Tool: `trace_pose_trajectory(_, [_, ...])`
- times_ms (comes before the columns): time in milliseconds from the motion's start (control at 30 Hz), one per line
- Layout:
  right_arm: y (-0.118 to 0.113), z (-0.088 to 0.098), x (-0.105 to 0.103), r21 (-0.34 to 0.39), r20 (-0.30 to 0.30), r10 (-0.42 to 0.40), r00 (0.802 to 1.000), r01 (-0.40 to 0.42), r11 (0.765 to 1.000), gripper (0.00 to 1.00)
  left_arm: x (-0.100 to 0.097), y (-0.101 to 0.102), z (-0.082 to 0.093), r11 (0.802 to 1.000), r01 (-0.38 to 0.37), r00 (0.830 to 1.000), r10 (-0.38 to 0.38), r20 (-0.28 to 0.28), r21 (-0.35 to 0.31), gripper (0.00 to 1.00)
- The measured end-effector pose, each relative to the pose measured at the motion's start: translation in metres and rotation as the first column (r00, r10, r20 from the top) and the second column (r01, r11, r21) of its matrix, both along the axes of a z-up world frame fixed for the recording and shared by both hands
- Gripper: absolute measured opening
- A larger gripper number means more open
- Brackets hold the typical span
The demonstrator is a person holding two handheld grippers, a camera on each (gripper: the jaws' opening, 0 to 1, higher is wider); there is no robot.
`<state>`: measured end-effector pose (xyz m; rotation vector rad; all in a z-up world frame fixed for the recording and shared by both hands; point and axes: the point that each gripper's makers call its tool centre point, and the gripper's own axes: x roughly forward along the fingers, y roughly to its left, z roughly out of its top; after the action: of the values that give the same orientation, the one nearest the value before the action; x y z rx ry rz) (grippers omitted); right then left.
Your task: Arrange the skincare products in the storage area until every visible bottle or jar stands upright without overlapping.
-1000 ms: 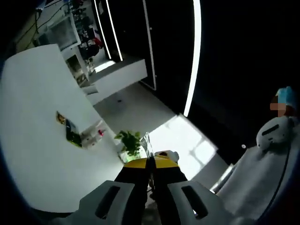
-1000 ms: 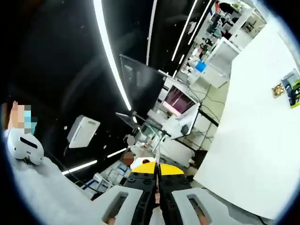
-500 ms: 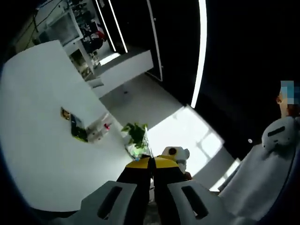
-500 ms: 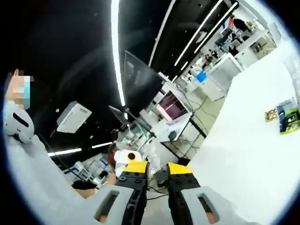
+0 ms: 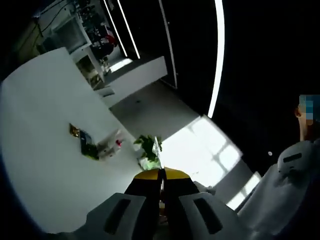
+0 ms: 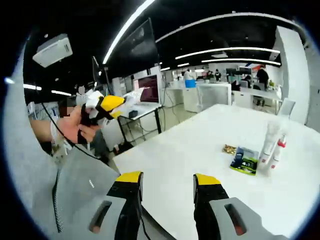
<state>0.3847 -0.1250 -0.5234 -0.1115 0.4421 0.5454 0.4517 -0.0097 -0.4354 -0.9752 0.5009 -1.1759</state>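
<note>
Left gripper (image 5: 161,173): yellow-tipped jaws pressed together, nothing between them; grey plastic body; held above the table edge. Also seen at left in the right gripper view (image 6: 102,109), raised in a hand (image 6: 76,126).
Right gripper (image 6: 166,180): jaws wide apart, nothing held; yellow tips, grey ribbed bodies; over the near table edge.
Table (image 6: 200,150): smooth, plain white, flat top; in the left gripper view (image 5: 40,130) a broad white slab.
Products: small cluster well away from both grippers, toward the far right of the table in the right gripper view.
Tubes (image 6: 270,145): two slim white ones, upright, just beside each other, one with a red tip; in the left gripper view (image 5: 111,146) pale, with a pink spot.
Packet (image 6: 245,160): flat, dark with green, lying flat just left of the tubes; also (image 5: 88,146).
Gold item (image 6: 229,148): small, flat, shiny, beside the packet; too small to tell.
Plant (image 5: 147,149): green leaves, near table edge beyond the left gripper's tips.
</note>
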Motion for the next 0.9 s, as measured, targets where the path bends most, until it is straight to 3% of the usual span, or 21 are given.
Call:
trace_pose_trajectory(167, [0.006, -0.008, -0.011, -0.035, 0.021, -0.004, 1.0, 0.004, 0.999, 0.39, 0.014, -0.01, 0.005, 1.0, 0.024, 1.0, -0.024, 0.0, 0.01, 0.0])
trace_pose_trajectory(300, [0.008, -0.018, -0.017, -0.042, 0.003, -0.007, 1.0, 0.008, 0.999, 0.38, 0.023, -0.022, 0.002, 0.998, 0.061, 0.998, -0.061, -0.002, 0.032, 0.0])
trace_pose_trajectory(400, [-0.001, -0.025, -0.018, -0.138, 0.033, -0.019, 0.999, 0.023, 0.99, 0.38, 0.033, -0.028, -0.002, 0.997, 0.067, 0.998, -0.067, -0.019, 0.036, 0.0])
trace_pose_trajectory(433, [0.0, -0.026, -0.018, -0.129, 0.035, -0.017, 0.999, 0.021, 0.991, 0.37, 0.035, -0.03, -0.003, 0.997, 0.068, 0.998, -0.067, -0.022, 0.037, 0.0])
trace_pose_trajectory(633, [-0.004, -0.023, -0.001, -0.15, 0.053, -0.053, 0.997, 0.061, 0.987, 0.38, 0.05, -0.038, -0.013, 0.996, 0.071, 0.996, -0.068, -0.051, 0.05, 0.0])
trace_pose_trajectory(700, [-0.002, -0.027, 0.007, -0.189, 0.056, -0.052, 0.997, 0.062, 0.98, 0.37, 0.054, -0.039, -0.016, 0.996, 0.071, 0.996, -0.068, -0.057, 0.053, 0.0])
trace_pose_trajectory(900, [-0.019, -0.048, 0.007, -0.214, -0.019, -0.117, 0.993, 0.11, 0.971, 0.32, 0.069, -0.048, -0.023, 0.994, 0.088, 0.993, -0.084, -0.084, 0.057, 0.0])
